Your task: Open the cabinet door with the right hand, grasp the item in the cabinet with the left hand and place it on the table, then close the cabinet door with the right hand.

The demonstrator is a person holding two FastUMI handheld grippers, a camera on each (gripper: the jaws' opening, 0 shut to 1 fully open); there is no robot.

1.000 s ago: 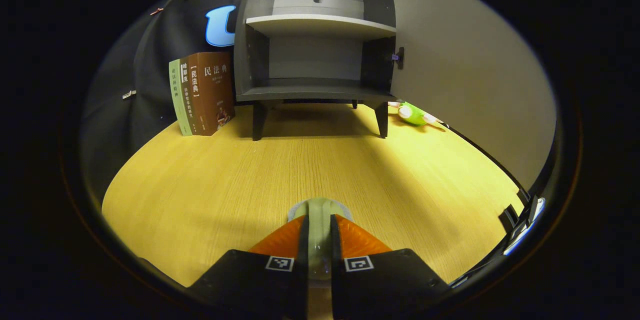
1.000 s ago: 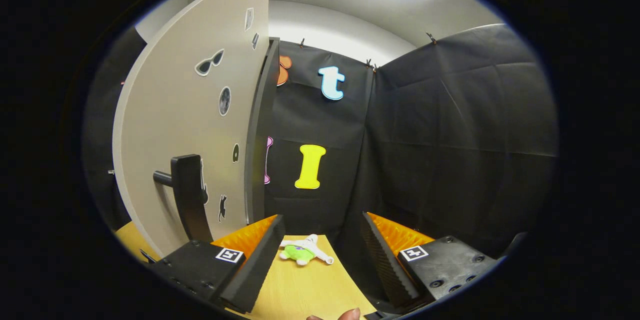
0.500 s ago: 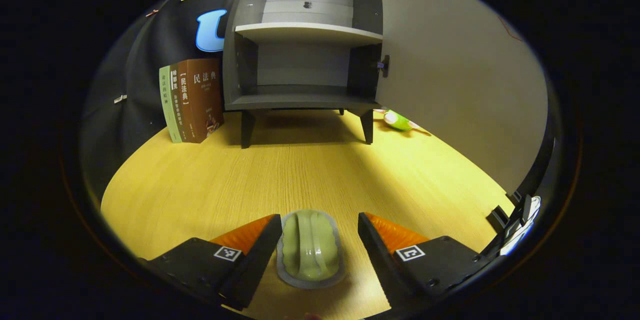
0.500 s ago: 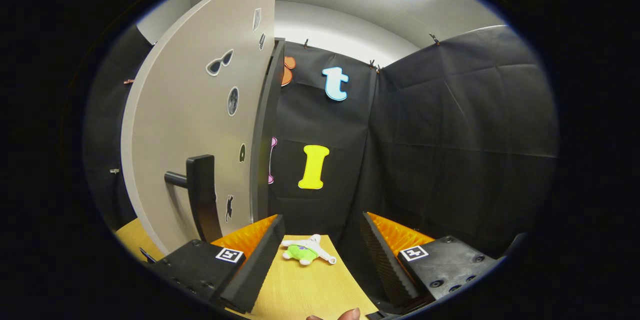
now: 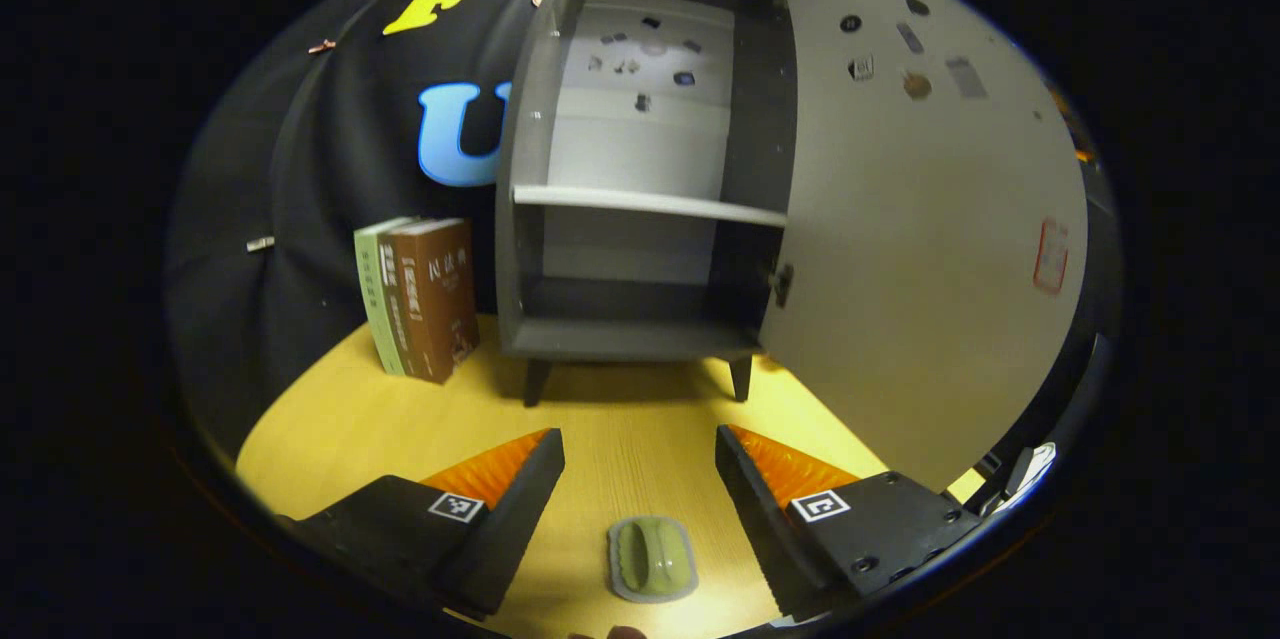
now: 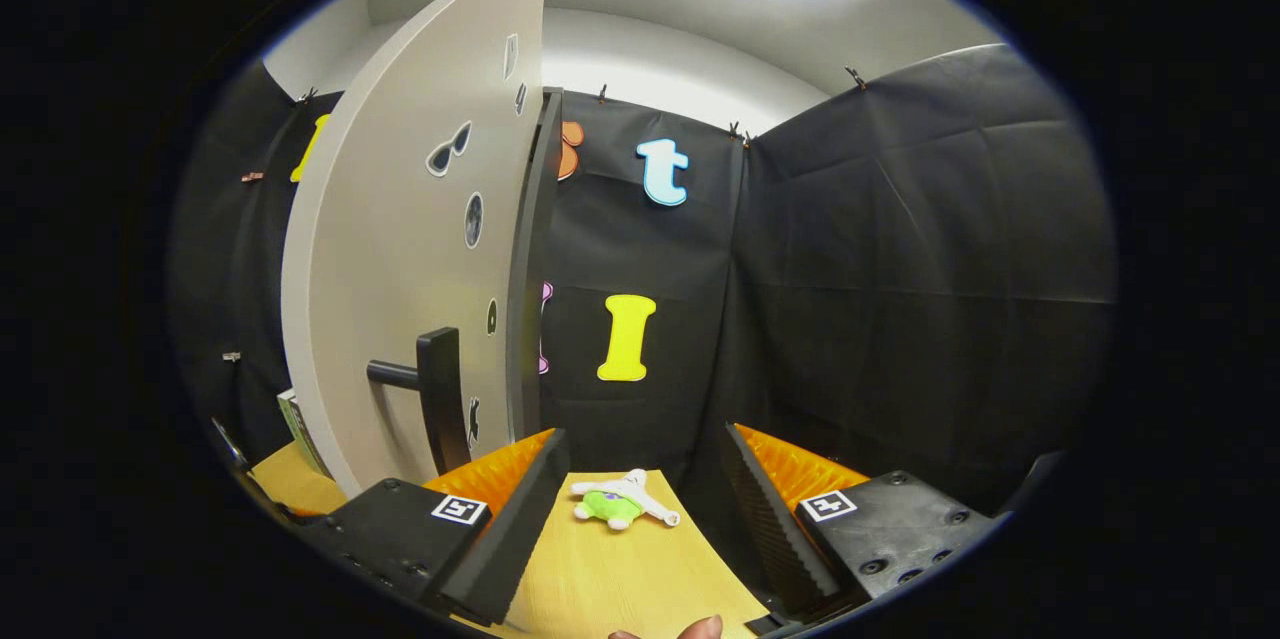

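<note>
In the left gripper view a small green ridged item on a grey base [image 5: 653,558] lies flat on the wooden table [image 5: 620,429]. My left gripper [image 5: 640,479] hangs open above it, not touching. Beyond stands the grey cabinet [image 5: 640,219] with bare shelves and its door [image 5: 920,249] swung wide to the right. In the right gripper view the outer face of the door [image 6: 410,269] with its dark bar handle [image 6: 435,399] is at the left. My right gripper [image 6: 640,494] is open, to the right of the handle and apart from it.
Upright books [image 5: 420,294] stand left of the cabinet. A green and white plush toy [image 6: 620,504] lies on the table near the booth wall, between my right gripper's fingers in that view. Stickers dot the door. A fingertip [image 6: 695,629] shows at the bottom edge.
My left gripper opened, let go of the green item and rose away; the item now lies on the table. The door handle sits slightly farther from my right gripper.
</note>
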